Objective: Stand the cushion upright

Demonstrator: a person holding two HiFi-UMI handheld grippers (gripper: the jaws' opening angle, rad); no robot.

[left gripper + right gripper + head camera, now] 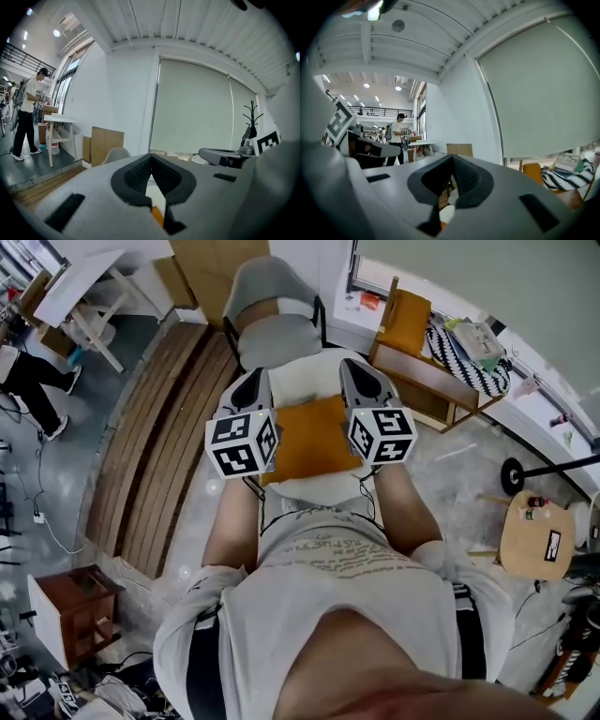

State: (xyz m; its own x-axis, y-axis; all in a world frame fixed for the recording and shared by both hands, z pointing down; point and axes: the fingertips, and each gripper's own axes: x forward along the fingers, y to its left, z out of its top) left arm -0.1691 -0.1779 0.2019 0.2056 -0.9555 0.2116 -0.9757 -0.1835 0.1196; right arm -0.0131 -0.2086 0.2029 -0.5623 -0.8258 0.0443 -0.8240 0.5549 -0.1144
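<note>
The left gripper (251, 381) and right gripper (358, 369) each have their jaws pressed together at the tips, seemingly on nothing. They flank the orange cushion (314, 439), which lies flat on a white seat (302, 371) before a grey chair (272, 292).

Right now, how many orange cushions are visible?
2. One orange cushion lies between the left gripper and right gripper; a second cushion leans on the wooden bench, upper right. Others may be hidden.

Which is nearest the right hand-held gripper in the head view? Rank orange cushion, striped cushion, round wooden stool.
1. Orange cushion, just left of the right hand-held gripper.
2. Striped cushion, ahead to the right.
3. Round wooden stool, far right on the floor.
</note>
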